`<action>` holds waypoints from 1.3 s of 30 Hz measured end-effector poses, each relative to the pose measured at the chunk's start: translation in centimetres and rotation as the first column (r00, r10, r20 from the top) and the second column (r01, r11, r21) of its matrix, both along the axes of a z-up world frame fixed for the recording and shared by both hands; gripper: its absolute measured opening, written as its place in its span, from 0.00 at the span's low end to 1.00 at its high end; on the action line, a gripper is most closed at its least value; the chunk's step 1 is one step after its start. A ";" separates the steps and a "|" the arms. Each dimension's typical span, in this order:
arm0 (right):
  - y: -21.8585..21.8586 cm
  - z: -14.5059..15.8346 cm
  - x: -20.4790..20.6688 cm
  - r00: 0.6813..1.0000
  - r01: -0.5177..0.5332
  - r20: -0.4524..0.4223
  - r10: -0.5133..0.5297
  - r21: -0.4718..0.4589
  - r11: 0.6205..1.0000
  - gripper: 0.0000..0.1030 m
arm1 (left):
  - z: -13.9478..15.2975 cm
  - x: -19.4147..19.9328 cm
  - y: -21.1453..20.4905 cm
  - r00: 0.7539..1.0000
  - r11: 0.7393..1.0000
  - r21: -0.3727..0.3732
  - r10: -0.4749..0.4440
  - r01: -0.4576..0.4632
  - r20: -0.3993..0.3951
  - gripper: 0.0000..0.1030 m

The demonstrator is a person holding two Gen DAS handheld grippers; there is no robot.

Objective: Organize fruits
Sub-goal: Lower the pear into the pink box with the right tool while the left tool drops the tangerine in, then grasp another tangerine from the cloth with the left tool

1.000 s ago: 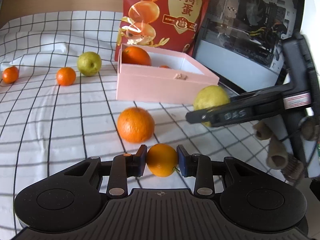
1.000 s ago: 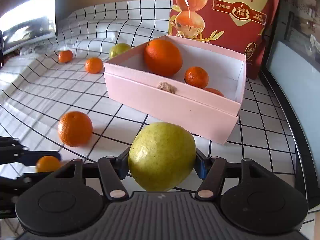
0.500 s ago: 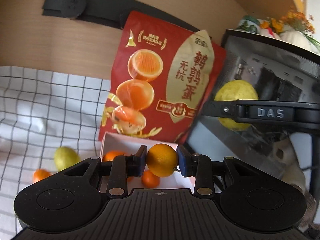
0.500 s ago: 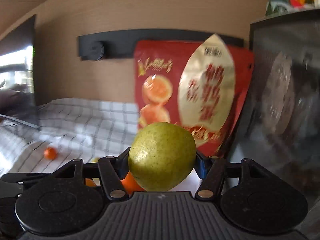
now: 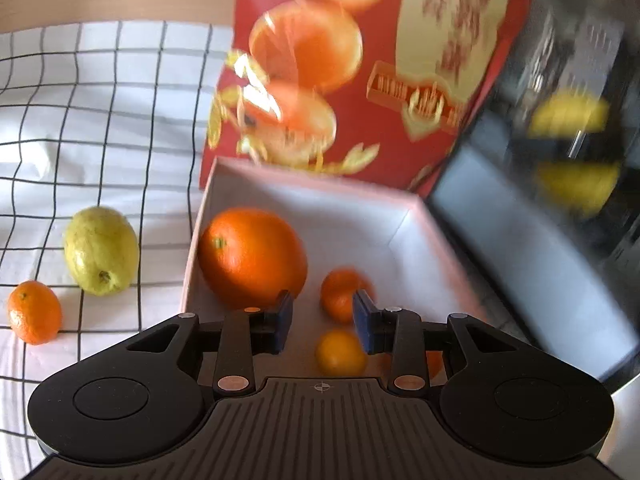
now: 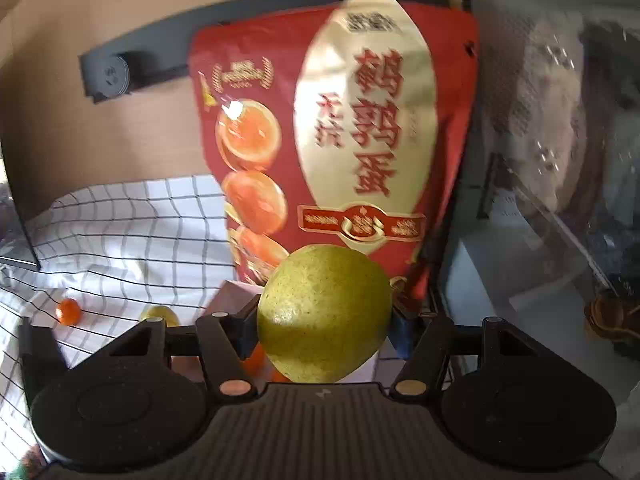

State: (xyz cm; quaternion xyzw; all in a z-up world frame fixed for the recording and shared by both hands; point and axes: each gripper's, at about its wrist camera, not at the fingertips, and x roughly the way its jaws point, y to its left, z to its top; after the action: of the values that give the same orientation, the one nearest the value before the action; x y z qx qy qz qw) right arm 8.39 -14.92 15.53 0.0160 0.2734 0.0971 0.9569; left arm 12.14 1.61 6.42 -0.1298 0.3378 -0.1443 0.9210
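1. Checked cloth [image 5: 120, 128] covers the table, with a red bag [image 6: 340, 140] standing behind.
2. Left gripper [image 5: 322, 326] stands open and empty above the pink box [image 5: 416, 224]; a small orange [image 5: 341, 351] lies below.
3. Right gripper [image 6: 324, 326] clamps a green pear [image 6: 324, 314].
4. Another pear [image 5: 101, 250] lies beside the box.

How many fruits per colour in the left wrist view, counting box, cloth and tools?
Orange: 5 (pink box: large orange, mandarin, yellowish mandarin, half-hidden one; cloth: small mandarin)
Yellow-green: 2 (pear-like fruit on cloth; blurred fruit in right tool)
Total: 7
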 end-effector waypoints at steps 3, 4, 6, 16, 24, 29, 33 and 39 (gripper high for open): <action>-0.9 -1.0 0.5 0.999 0.007 -0.035 -0.007 0.013 1.000 0.60 | 1.6 -1.2 2.2 0.996 0.995 -0.097 0.028 -0.021 0.079 0.36; -1.1 -1.3 0.7 0.999 0.009 -0.044 -0.009 0.016 1.000 0.60 | 2.2 -1.7 2.9 0.993 0.993 -0.112 0.043 -0.031 0.106 0.36; -1.2 -2.0 0.9 0.998 0.015 -0.058 -0.014 0.013 1.000 0.60 | 2.8 -2.9 4.5 0.984 0.989 -0.125 0.092 -0.073 0.155 0.36; 3.5 -5.6 2.8 0.985 -0.051 -0.165 0.048 -0.011 0.999 0.60 | -1.8 -9.7 15.0 0.902 0.899 -0.300 0.386 -0.320 0.194 0.36; 9.5 -8.3 4.7 0.953 -0.113 -0.279 0.116 0.025 0.993 0.60 | -4.0 -13.1 21.3 0.733 0.704 -0.450 0.665 -0.550 0.145 0.36; 10.8 -10.3 5.1 0.947 -0.115 -0.301 0.110 -0.001 0.993 0.61 | -3.8 -15.7 23.7 0.571 0.575 -0.457 0.804 -0.678 0.165 0.36; 11.3 -10.2 4.5 0.951 -0.147 -0.282 0.129 -0.045 0.988 0.63 | -4.5 -15.6 25.2 0.562 0.537 -0.470 0.821 -0.701 0.100 0.36; 11.2 -7.2 -0.3 0.982 -0.185 -0.066 0.177 -0.150 0.971 0.76 | -4.1 -13.7 24.8 0.619 0.608 -0.411 0.776 -0.680 0.123 0.36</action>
State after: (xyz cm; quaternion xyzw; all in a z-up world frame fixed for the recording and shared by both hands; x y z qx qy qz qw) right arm 8.14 -3.76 8.31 -0.0814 0.3053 0.1619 0.9348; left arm -1.54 26.43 2.30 -0.3840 0.0875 0.1768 0.9020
